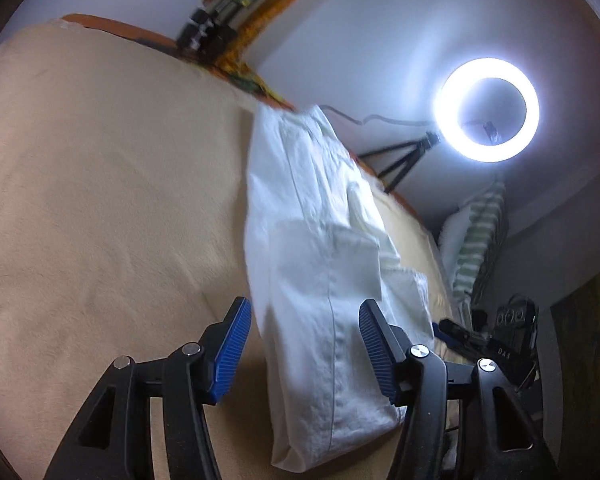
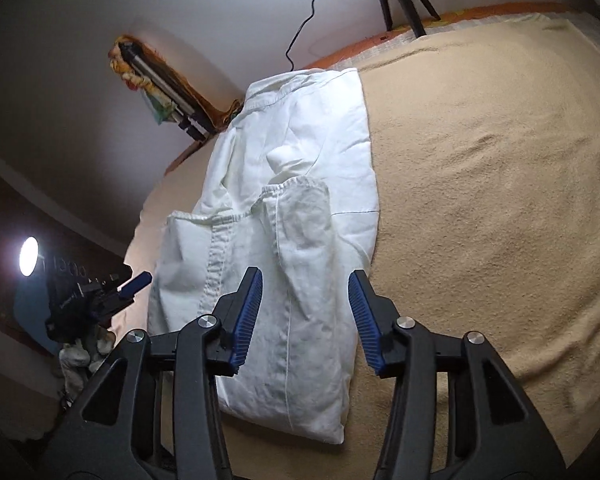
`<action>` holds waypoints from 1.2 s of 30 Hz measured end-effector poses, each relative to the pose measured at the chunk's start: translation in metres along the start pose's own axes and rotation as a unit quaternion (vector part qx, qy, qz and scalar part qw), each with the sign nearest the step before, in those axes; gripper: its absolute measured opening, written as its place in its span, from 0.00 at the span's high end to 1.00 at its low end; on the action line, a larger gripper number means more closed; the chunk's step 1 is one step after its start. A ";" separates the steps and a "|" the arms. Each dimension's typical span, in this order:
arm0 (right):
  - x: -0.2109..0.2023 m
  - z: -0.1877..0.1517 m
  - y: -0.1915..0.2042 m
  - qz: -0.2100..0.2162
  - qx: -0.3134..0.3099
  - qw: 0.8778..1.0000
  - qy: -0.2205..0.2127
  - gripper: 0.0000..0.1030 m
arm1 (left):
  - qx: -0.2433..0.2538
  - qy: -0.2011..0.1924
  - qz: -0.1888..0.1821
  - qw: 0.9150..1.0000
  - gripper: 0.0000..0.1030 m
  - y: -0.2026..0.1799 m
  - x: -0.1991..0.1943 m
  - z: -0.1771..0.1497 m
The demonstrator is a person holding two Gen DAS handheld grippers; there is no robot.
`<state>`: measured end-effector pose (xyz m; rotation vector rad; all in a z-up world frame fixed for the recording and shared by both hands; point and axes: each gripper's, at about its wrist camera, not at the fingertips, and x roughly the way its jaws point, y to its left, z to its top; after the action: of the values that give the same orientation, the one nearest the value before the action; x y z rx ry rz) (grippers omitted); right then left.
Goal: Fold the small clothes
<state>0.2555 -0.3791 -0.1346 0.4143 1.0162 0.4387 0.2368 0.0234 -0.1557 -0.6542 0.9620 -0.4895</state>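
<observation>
Currently, the white garment (image 2: pixel 284 216) lies folded lengthwise on the bed (image 2: pixel 480 200), released. Both the left tool (image 1: pixel 304 348) and right tool (image 2: pixel 305 318) are spread, pinching nothing. Next, the near hem should be gripped for a crosswise fold.

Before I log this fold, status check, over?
Left tongs open, empty. Right tongs open, empty. White garment folded lengthwise, flat on the beige blanket. Nothing in the way.

Each camera sits just behind its gripper, left gripper (image 1: pixel 304 346) and right gripper (image 2: pixel 305 318), looking down close at the same white garment (image 1: pixel 320 280) ahead.
</observation>
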 end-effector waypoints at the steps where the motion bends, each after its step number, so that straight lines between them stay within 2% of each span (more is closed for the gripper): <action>1: 0.003 -0.001 0.004 -0.011 -0.012 1.000 0.003 0.53 | 0.012 0.007 0.003 1.000 0.45 -0.005 0.005 -0.002; 3: 0.011 -0.001 0.009 -0.031 -0.026 0.999 0.007 0.53 | 0.029 0.015 0.010 0.999 0.46 -0.012 0.013 -0.005; 4: 0.014 -0.001 0.009 -0.033 -0.026 0.999 0.009 0.57 | 0.035 0.017 0.015 0.999 0.48 -0.014 0.016 -0.006; 5: 0.017 -0.001 0.009 -0.031 -0.023 0.999 0.012 0.72 | 0.039 0.017 0.020 0.999 0.60 -0.016 0.019 -0.007; 6: 0.021 -0.001 0.009 -0.032 -0.020 0.999 0.018 0.79 | 0.043 0.020 0.022 0.999 0.76 -0.016 0.022 -0.008; 7: 0.022 0.000 0.008 -0.031 -0.016 0.999 0.021 0.87 | 0.045 0.023 0.022 0.998 0.79 -0.017 0.023 -0.009; 9: 0.020 -0.001 0.002 -0.007 0.008 1.000 0.016 0.90 | 0.044 0.024 0.006 0.999 0.92 -0.017 0.021 -0.009; 11: 0.014 0.000 -0.014 0.035 0.053 0.998 0.008 0.92 | 0.036 0.021 -0.031 0.999 0.92 -0.016 0.016 -0.008; 13: 0.013 -0.001 -0.030 0.077 0.097 0.992 0.002 0.92 | 0.008 0.020 -0.071 0.997 0.92 -0.006 0.015 -0.002; 16: 0.023 -0.005 -0.045 0.099 0.130 0.987 0.004 0.92 | -0.037 0.043 -0.089 0.994 0.92 0.020 0.030 0.003; 19: 0.034 -0.005 -0.038 0.055 0.107 0.993 0.013 0.92 | -0.031 0.047 -0.047 0.997 0.85 0.029 0.039 0.002; 21: 0.037 -0.002 -0.026 0.011 0.073 0.997 0.016 0.92 | -0.018 0.044 -0.022 0.999 0.71 0.022 0.036 0.004; 24: 0.028 0.000 -0.010 -0.053 0.033 0.998 0.004 0.89 | 0.031 0.008 0.034 0.999 0.67 0.008 0.019 0.008; 25: 0.023 0.001 -0.002 -0.079 0.015 0.997 -0.008 0.83 | 0.042 -0.008 0.051 0.998 0.67 0.004 0.011 0.009; 27: 0.009 0.001 0.018 -0.122 -0.033 0.991 -0.039 0.83 | 0.062 -0.029 0.050 0.996 0.67 -0.004 -0.002 0.009; 28: 0.003 0.001 0.027 -0.129 -0.055 0.989 -0.053 0.83 | 0.075 -0.034 0.046 0.996 0.67 -0.010 -0.006 0.009; 30: -0.004 -0.001 0.044 -0.110 -0.091 0.987 -0.070 0.83 | 0.098 -0.032 0.038 0.994 0.67 -0.019 -0.006 0.007; 33: 0.004 -0.002 0.058 -0.075 -0.114 0.989 -0.055 0.83 | 0.107 -0.007 0.032 0.994 0.67 -0.027 0.010 0.002; 36: 0.025 -0.001 0.062 -0.066 -0.116 0.991 -0.031 0.83 | 0.110 0.009 0.048 0.993 0.67 -0.029 0.029 0.000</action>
<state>0.2561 -0.3142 -0.1206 0.1490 0.9144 0.4164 0.2484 -0.0159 -0.1519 -0.4031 0.9355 -0.5077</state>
